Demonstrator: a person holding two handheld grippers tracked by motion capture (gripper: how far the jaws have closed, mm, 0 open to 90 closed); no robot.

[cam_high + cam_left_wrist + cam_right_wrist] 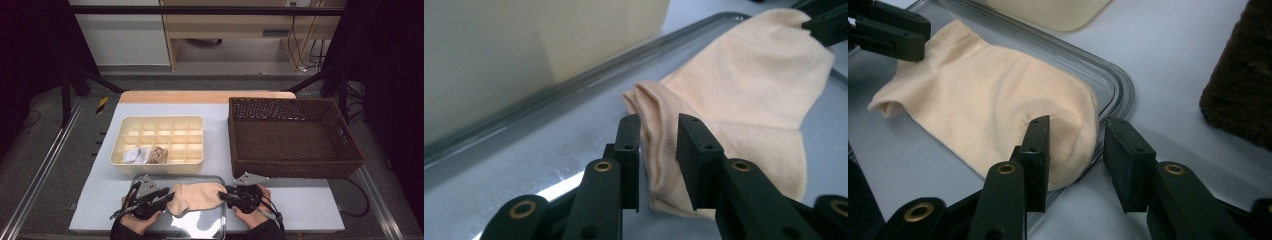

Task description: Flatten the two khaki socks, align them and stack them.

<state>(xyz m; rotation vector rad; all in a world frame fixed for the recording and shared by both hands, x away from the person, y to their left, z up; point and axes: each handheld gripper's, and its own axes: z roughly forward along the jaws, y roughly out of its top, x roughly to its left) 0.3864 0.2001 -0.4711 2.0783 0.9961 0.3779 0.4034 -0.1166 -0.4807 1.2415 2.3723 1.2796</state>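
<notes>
At the high view's bottom centre, a flat peach cotton sock (pixel 196 197) lay on a shiny metal tray (pixel 207 227). The left gripper (pixel 658 150) and right gripper (pixel 1075 150) stood parted, straddling its ends without pressing.

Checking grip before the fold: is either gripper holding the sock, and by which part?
Nothing is held. Left gripper straddles the sock's cuff, right gripper its toe, pads apart.
</notes>
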